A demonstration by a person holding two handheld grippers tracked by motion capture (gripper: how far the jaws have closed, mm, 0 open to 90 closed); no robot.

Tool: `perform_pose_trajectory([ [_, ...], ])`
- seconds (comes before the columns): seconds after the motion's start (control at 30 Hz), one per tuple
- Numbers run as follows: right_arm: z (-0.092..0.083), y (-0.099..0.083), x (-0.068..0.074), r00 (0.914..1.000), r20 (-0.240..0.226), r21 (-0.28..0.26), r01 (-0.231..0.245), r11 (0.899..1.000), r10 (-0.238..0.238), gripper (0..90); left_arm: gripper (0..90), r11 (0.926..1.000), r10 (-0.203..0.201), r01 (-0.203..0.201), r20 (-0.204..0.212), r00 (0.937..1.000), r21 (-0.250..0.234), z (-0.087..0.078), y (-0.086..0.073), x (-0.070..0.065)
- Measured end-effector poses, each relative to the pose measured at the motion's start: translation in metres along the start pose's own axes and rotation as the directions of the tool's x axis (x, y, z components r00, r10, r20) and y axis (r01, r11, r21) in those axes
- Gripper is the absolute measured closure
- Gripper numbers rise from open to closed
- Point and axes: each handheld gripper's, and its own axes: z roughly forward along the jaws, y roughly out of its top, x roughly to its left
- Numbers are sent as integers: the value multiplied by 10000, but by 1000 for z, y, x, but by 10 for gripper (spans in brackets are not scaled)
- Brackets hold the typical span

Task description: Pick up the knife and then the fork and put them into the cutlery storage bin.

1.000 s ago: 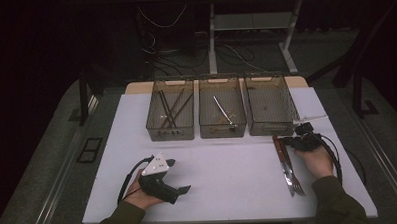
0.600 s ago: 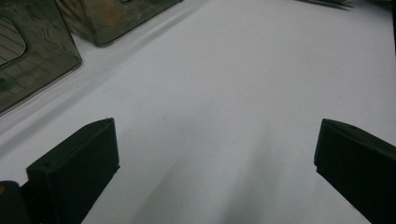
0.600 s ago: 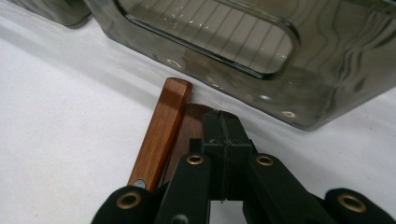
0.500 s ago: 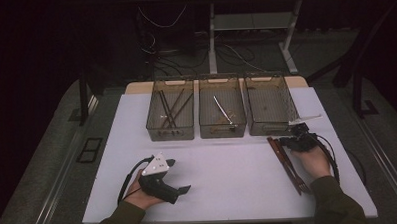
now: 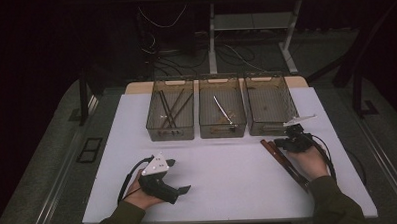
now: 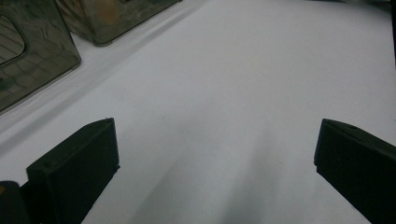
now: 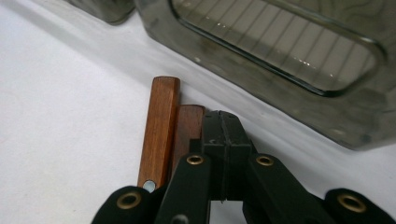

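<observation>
Two long utensils with brown wooden handles lie side by side on the white table, right of centre, under the person's right hand. In the right gripper view their handle ends sit just left of and partly beneath my right gripper, whose jaws are pressed together with nothing visible between them. That right gripper rests at the handles' far end, just in front of the right bin. My left gripper lies low over the table at front left, jaws wide apart and empty.
Three translucent grey bins stand in a row at the back of the table. The left bin holds several dark sticks; the middle bin holds a silver utensil. The table ends close behind both hands.
My right gripper has shifted down and left toward the handles. The utensils' far ends have swung left, so they now lie more diagonally. The left gripper has stayed put.
</observation>
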Motion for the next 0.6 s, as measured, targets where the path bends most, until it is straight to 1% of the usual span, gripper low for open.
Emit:
perform_pose_trajectory([
  [0.03,0,0,1,10000,-15,-18,98,10000,-98,900,0,10000,5,-5,-7,10000,7,0,0,0],
  [0.3,2,2,7,9986,-299,-46,434,9990,-435,900,0,10000,-43,43,-11,10000,-8,0,0,0],
  [0.37,2,2,9,9976,-440,-19,525,9986,-526,900,0,10000,-21,22,-19,10000,54,0,0,0],
  [0.4,2,2,10,9970,-438,-79,629,9980,-632,900,0,10000,-12,12,-15,10000,30,0,0,0],
  [0.6,2,3,15,9953,-581,-124,774,9969,-780,900,0,10000,-16,16,-8,10000,14,0,0,0],
])
